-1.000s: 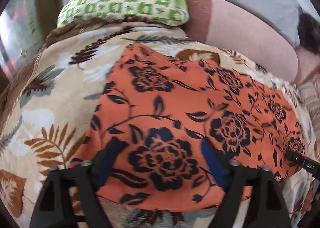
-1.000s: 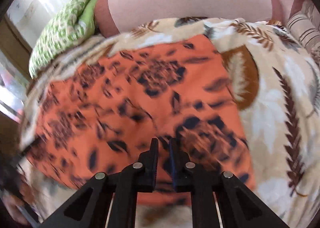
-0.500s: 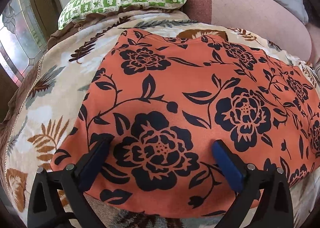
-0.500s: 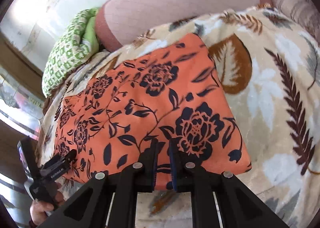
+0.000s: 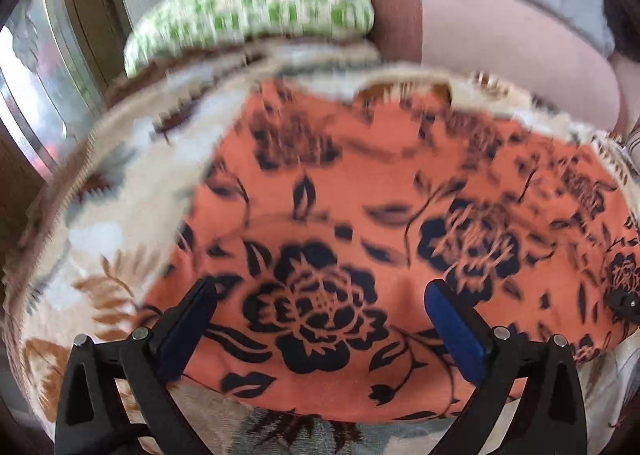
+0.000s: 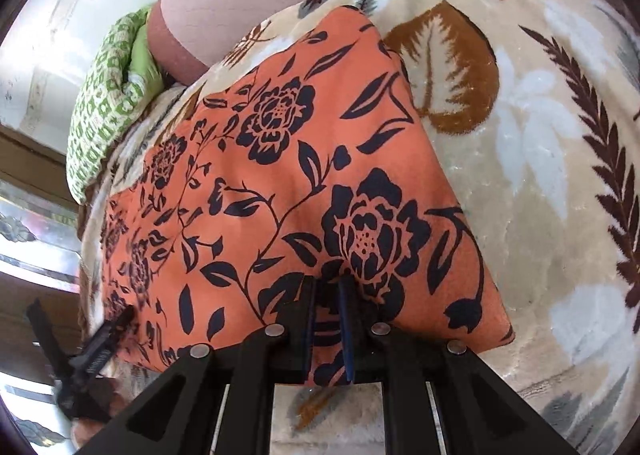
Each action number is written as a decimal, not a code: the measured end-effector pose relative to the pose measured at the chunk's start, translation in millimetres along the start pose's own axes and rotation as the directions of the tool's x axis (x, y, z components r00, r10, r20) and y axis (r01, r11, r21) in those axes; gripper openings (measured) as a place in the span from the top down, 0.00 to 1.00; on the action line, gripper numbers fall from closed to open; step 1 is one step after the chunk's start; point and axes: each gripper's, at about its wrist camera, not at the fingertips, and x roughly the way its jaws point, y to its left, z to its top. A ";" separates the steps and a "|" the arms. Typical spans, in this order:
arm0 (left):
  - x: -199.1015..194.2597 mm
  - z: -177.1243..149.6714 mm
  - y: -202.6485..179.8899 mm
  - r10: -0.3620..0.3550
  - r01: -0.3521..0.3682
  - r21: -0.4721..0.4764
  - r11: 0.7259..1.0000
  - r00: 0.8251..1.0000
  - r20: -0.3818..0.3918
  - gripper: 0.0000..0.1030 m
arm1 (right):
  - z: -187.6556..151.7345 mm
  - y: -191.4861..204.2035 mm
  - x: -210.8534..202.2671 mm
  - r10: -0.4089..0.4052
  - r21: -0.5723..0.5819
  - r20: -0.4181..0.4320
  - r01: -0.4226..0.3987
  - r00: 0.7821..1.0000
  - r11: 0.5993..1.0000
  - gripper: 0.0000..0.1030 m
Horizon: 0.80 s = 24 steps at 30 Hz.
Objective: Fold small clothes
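An orange cloth with black flowers lies flat on a leaf-patterned blanket. My left gripper hovers over the cloth's near edge, jaws spread wide, with nothing pinched; this view is blurred. In the right wrist view the same cloth stretches away to the left. My right gripper is shut at the cloth's near right edge, and a strip of orange fabric shows between its pads. The left gripper appears at the lower left, held in a hand.
A green checked pillow and a pink bolster lie at the far end of the blanket. A window with patterned glass stands to the left. Bare blanket stretches to the right of the cloth.
The left jaws spread wider and the left view has gone blurry. The right gripper rolled and came in lower over the cloth's near right edge, still shut.
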 end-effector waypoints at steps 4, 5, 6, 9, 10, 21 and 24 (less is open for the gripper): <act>-4.9 -3.0 0.9 0.003 -0.003 0.003 1.000 1.000 -0.022 0.00 | 1.4 17.6 -17.0 -0.026 -0.055 0.099 0.031 0.995 0.998 0.85; -1.4 -5.4 0.7 -0.006 0.006 0.002 1.000 0.999 -0.047 0.00 | 1.2 28.7 -23.0 -0.017 -0.095 0.135 0.030 0.991 0.995 0.84; 3.9 -8.0 1.5 -0.017 0.017 -0.008 1.000 0.997 -0.078 0.00 | 0.9 37.9 -27.2 0.009 -0.125 0.154 0.010 0.988 0.992 0.84; 20.2 -12.9 4.5 -0.013 0.010 -0.017 1.000 0.990 -0.140 0.00 | -4.8 70.6 -26.8 0.120 -0.214 0.143 -0.088 0.982 0.973 0.84; 21.6 -12.8 1.9 0.003 -0.001 0.012 1.000 0.992 -0.126 0.00 | -7.9 82.4 -22.1 0.126 -0.247 0.124 -0.093 0.984 0.965 0.84; 9.2 -13.8 35.2 0.028 -0.039 -0.102 0.994 0.994 -0.107 0.00 | -38.7 126.2 40.1 0.066 -0.365 -0.050 -0.079 0.997 0.928 0.83; -12.6 -17.7 46.2 0.013 -0.022 -0.149 0.989 0.998 -0.058 0.00 | -35.0 111.9 15.8 0.110 -0.328 -0.055 -0.122 0.992 0.937 0.83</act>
